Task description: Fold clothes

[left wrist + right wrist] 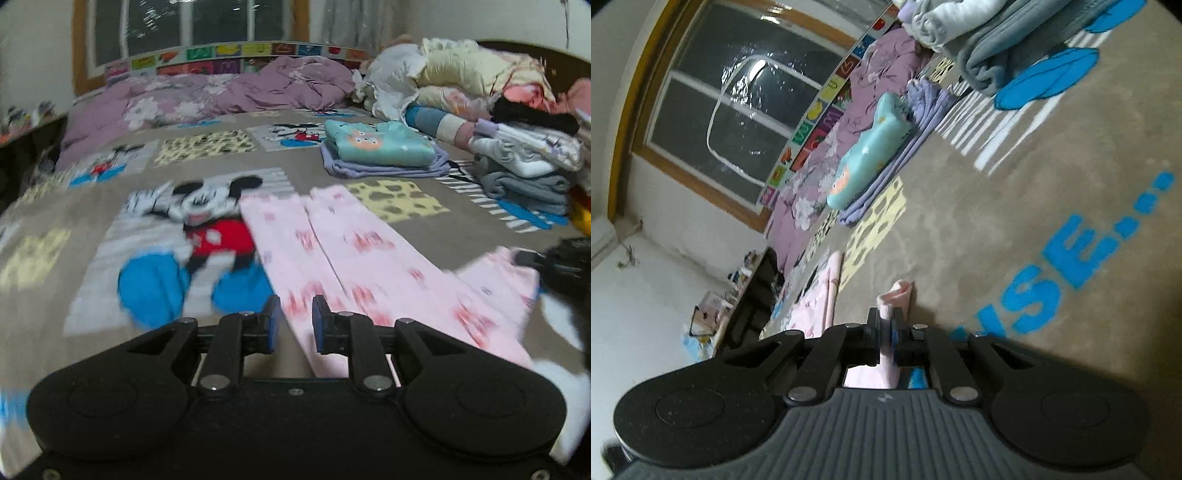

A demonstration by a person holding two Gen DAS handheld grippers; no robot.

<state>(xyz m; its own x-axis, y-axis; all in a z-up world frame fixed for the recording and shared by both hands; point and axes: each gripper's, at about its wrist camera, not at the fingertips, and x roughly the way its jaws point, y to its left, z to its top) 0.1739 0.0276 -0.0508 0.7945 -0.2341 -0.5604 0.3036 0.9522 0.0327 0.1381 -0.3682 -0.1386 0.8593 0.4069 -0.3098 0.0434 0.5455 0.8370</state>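
The left gripper [295, 317] is seen with its jaws spread apart and nothing caught between them; the pale pink trousers [354, 258] are seen through the gap, one leg passing under the tips, though contact cannot be judged through the blur. The right gripper [885, 328] is pressed together on a bunched fold of the same pink trousers [895, 295]; the pinched cloth is raised above the bedspread, and that gripper is also glimpsed at the right edge of the left wrist view, at the trousers' corner. The trousers are laid flat on the grey cartoon bedspread [303, 162], both legs stretched away from the left gripper, just beside a printed mouse figure [207, 229]. Farther off, a folded teal top [380, 142] is stacked on a folded lilac garment [388, 168]; to their right a pile of grey and white folded clothes [524, 170] is found, with heaped bedding behind it. A rumpled mauve quilt [207, 96] is spread along the far side, below a dark window [184, 26].
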